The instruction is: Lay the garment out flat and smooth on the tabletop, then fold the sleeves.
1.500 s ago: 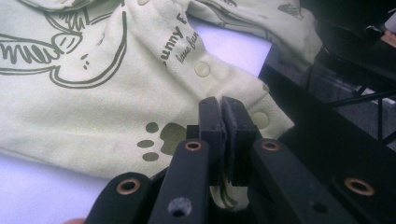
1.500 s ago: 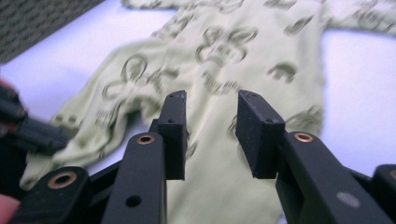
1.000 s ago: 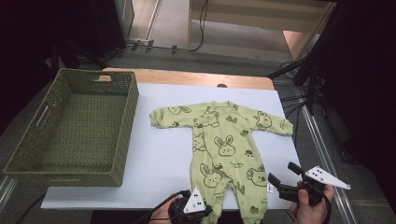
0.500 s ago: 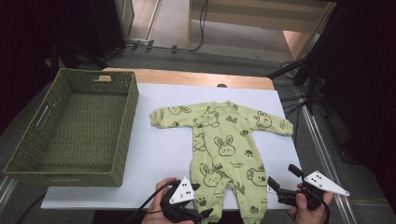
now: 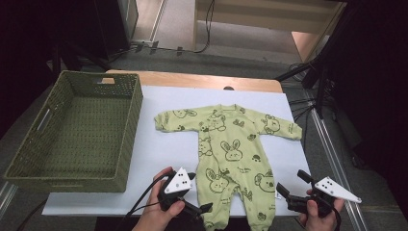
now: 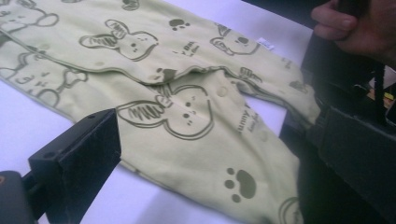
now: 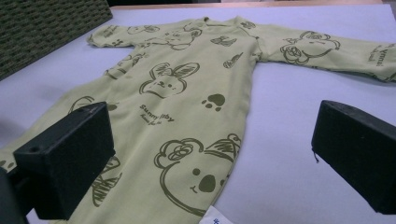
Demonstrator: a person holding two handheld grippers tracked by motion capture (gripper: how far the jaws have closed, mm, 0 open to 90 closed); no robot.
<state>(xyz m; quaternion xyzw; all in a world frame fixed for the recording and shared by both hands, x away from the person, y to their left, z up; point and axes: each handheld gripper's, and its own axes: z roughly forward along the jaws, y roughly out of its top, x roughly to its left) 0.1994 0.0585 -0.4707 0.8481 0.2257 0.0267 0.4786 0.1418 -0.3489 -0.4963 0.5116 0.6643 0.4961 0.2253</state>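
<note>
Two grippers released, left gripper [image 5: 206,210] just opened, right gripper [image 5: 288,184], romper [image 5: 226,149] feet cut off

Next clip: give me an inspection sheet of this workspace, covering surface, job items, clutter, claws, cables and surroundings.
Surface: pale mat over a wooden table, flat.
Job's things: green baby romper laid face up, sleeves spread, legs toward the person; woven green basket at the mat's left, nothing inside.
Clutter: nothing seen.
Grippers: left claw at the romper's left leg, jaws have just been opening, now wide, cloth lying between them but not pressed. Right claw open beside the right leg, holding nothing.
Cables: black cable trails from the left claw; more cables on the floor beyond.
Surroundings: dark room, stand legs at right.
</note>
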